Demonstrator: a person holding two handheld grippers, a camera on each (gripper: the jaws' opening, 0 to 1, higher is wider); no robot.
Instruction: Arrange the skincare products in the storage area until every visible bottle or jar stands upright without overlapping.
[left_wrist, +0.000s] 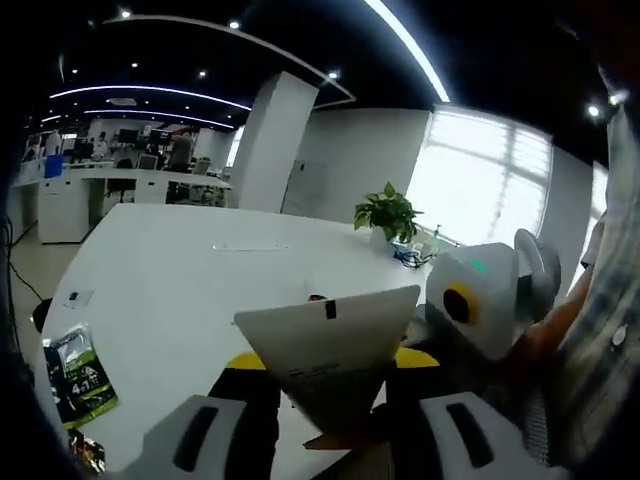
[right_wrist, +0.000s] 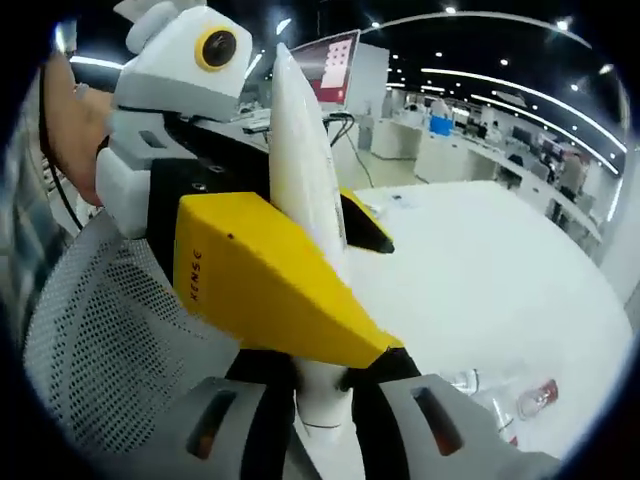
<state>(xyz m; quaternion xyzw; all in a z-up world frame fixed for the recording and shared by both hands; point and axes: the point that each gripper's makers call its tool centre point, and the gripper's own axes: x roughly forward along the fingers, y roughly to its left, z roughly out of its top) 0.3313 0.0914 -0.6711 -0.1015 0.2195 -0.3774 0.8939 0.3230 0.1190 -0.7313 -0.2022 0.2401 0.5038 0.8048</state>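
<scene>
A broad white counter (left_wrist: 180, 290) carries a potted green plant (left_wrist: 386, 215) at its far edge, a dark green sachet (left_wrist: 75, 378) near its left rim and clear small bottles (right_wrist: 520, 400). Both the left tongs (left_wrist: 330, 440) and right tongs (right_wrist: 325, 420) pinch one flat white squeeze tube (left_wrist: 330, 355), raised above the counter.

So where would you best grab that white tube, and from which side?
Take the white tube on its narrower lower body, not the wide flat sealed end. Press on the two broad faces, coming in at a thin edge: in the right gripper view it looks slim edge-on, so jaws should span it easily.
</scene>
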